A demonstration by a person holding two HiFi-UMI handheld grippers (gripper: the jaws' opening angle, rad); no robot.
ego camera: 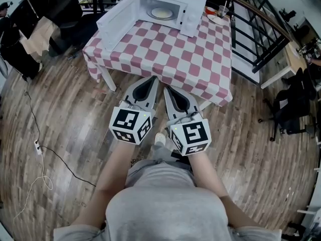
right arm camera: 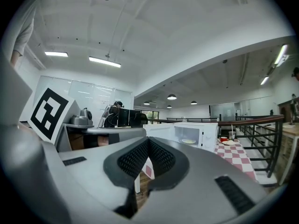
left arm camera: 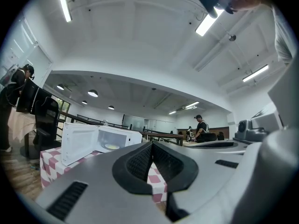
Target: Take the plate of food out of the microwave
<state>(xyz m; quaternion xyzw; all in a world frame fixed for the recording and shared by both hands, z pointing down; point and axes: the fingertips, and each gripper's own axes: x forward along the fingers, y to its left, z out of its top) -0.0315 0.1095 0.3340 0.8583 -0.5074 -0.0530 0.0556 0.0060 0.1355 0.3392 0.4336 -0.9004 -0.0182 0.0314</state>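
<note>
A white microwave stands at the far end of a table with a red and white checked cloth. Its door hangs open to the left. Inside lies a pale plate of food, also in the left gripper view and the right gripper view. My left gripper and right gripper are side by side before the table's near edge, well short of the microwave. Both are shut and empty, tips meeting.
A small plate and a red cup sit on the table right of the microwave. A black railing runs along the right. Chairs stand at far left and right. A cable lies on the wood floor.
</note>
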